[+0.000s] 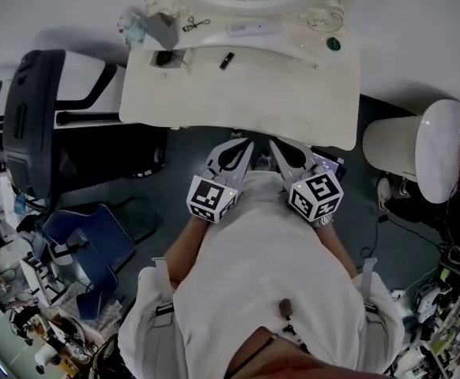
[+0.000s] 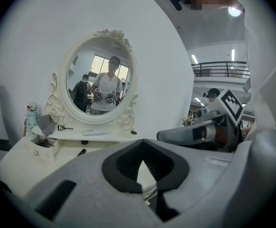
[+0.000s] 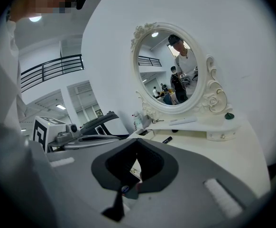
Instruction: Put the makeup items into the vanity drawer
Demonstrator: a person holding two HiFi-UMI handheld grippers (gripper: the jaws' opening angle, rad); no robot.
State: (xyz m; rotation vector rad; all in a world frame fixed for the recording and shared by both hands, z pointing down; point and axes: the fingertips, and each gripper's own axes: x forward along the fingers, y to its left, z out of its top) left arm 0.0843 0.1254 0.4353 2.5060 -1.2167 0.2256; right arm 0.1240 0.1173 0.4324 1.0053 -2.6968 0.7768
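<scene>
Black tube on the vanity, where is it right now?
In the head view the black tube lies on the white tabletop, just right of the small open drawer.

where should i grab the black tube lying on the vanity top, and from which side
Probably across the middle of the black tube, coming down from above with the jaws on its long sides. It lies flat and slanted on the bare vanity top, with nothing close beside it, so the narrow width is the easy span.
</scene>
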